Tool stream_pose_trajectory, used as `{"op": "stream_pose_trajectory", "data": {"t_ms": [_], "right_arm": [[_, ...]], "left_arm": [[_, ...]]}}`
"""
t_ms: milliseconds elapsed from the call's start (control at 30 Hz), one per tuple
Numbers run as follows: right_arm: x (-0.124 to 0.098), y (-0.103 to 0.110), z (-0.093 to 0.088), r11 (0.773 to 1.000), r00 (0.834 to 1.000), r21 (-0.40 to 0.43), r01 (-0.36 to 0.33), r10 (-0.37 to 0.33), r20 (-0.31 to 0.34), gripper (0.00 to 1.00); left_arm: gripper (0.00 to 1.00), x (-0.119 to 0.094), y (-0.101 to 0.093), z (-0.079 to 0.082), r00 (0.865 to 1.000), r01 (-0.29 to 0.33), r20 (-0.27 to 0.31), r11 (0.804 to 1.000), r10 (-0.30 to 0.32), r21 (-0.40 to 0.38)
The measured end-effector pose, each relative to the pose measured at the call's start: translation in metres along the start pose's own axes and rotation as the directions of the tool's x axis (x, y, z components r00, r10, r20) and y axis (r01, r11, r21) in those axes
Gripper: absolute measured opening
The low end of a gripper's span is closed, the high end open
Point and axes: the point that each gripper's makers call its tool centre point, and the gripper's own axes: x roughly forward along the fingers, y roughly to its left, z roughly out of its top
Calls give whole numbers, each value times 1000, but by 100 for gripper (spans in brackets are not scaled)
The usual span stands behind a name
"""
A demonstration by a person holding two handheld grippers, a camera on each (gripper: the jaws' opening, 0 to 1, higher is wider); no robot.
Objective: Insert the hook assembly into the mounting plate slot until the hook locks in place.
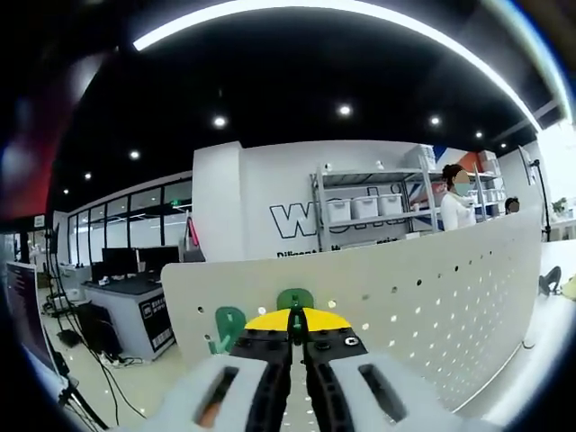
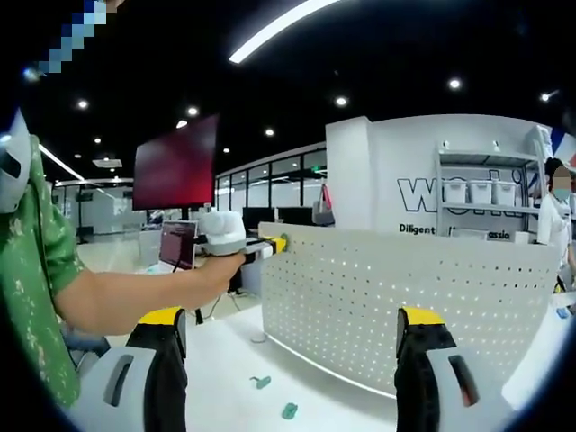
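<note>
Your left tool (image 1: pixel 297 335), jaws pinched narrow on a green hook (image 1: pixel 295 300), sits right at the top edge of the pegboard panel (image 1: pixel 432 297), while your right tool (image 2: pixel 292 337), jaws wide and empty, hangs well back facing the panel.

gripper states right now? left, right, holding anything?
Left tongs: shut on a green hook piece at the pegboard.
Right tongs: open, holding nothing.
</note>
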Motion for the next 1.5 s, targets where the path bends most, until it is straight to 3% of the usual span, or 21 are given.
{"op": "stream_pose_trajectory", "data": {"t_ms": [1500], "right_arm": [[0,-2,-1,1000,1000,6,0,0,-7,97]], "left_arm": [[3,5,-2,-12,1000,7,-1,1000,-7,19]]}}
